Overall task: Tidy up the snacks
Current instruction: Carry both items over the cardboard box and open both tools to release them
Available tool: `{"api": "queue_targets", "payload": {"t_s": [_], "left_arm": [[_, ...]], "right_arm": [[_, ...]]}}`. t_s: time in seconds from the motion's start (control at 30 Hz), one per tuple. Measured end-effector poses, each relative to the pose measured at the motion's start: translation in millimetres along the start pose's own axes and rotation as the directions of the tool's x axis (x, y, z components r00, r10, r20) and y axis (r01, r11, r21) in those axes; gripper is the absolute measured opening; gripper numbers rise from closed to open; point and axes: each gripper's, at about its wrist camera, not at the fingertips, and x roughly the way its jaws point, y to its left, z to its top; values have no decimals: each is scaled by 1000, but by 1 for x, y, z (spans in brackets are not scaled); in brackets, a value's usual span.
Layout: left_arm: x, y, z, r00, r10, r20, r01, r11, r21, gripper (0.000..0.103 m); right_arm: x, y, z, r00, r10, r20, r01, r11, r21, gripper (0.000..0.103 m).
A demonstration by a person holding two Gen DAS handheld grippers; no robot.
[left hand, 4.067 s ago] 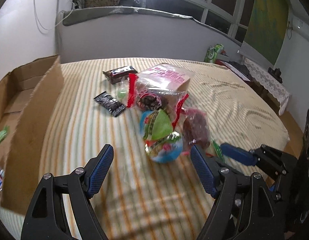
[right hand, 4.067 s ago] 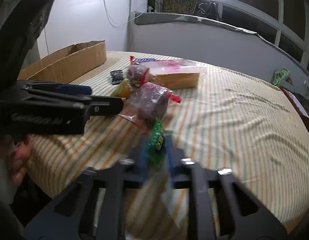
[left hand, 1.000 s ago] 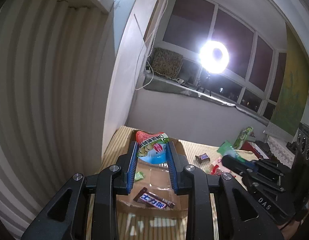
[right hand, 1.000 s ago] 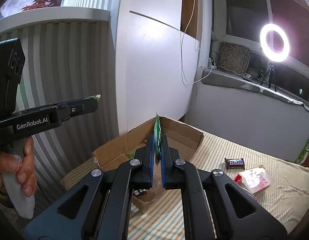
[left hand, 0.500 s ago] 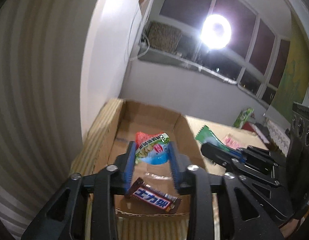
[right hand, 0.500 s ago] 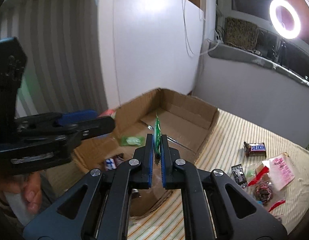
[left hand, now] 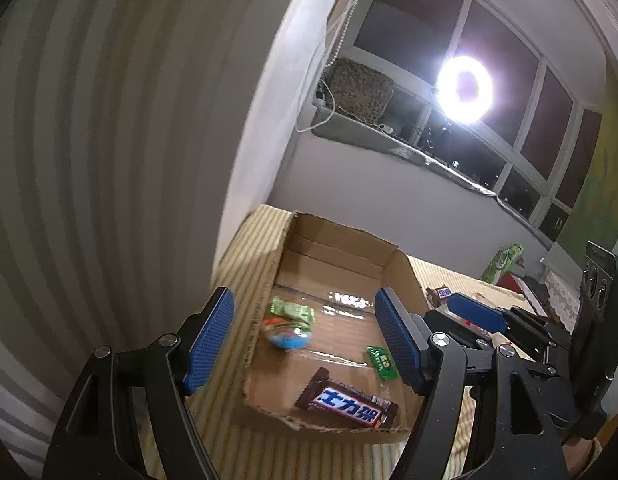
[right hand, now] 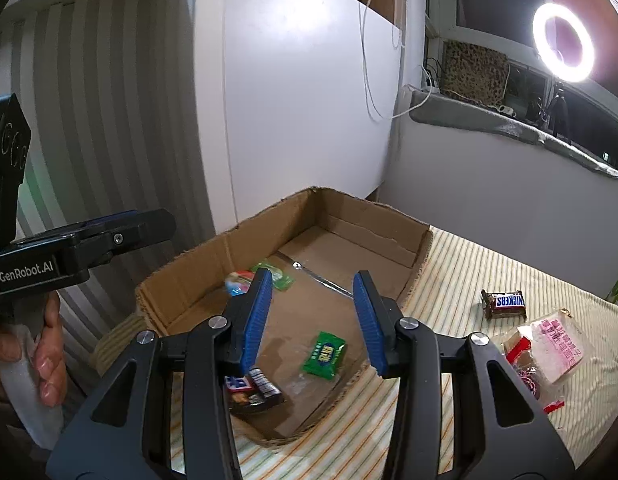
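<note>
Both tools hang over the cardboard box [right hand: 229, 256] at the left end of the striped bed [right hand: 469, 276]. The left hand-held gripper [left hand: 305, 336] has its jaws spreading apart with nothing between them; below them a round blue-and-red snack [left hand: 287, 334] is blurred just above the box floor, near a green packet [left hand: 291, 311]. The right hand-held gripper [right hand: 312, 320] is likewise opening and empty, a small green sachet [right hand: 324, 354] lying in the box under it, beside a dark chocolate bar [left hand: 349, 404] at the near wall. The unsorted snacks lie to the right of the box on the bed: a Snickers bar [right hand: 505, 303], long axis across the view, and a clear bag with pink print [right hand: 555, 344]. The right hand-held gripper is the nearer one, so reaching right probably falls to it.
</note>
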Motion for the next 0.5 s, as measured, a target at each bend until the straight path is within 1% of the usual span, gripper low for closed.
{"api": "queue_targets", "payload": {"t_s": [0.2, 0.33, 0.4, 0.47, 0.5], "left_arm": [[-18, 7, -1, 1000, 13, 25, -12, 1000, -5, 73], [-26, 5, 0, 998, 54, 44, -55, 998, 18, 73], [-34, 3, 1, 994, 86, 62, -88, 995, 37, 73], [-41, 0, 3, 991, 108, 77, -111, 993, 48, 73], [-43, -2, 4, 990, 115, 84, -119, 991, 53, 73]], "right_arm": [[-10, 16, 4, 1000, 10, 18, -9, 1000, -22, 44], [-13, 23, 5, 1000, 16, 20, -16, 1000, -23, 46], [-17, 26, 4, 999, 17, 33, -17, 1000, -22, 56], [-23, 25, 3, 999, 20, 50, -20, 1000, -8, 60], [-26, 24, 1, 998, 19, 54, -19, 1000, -2, 60]]}}
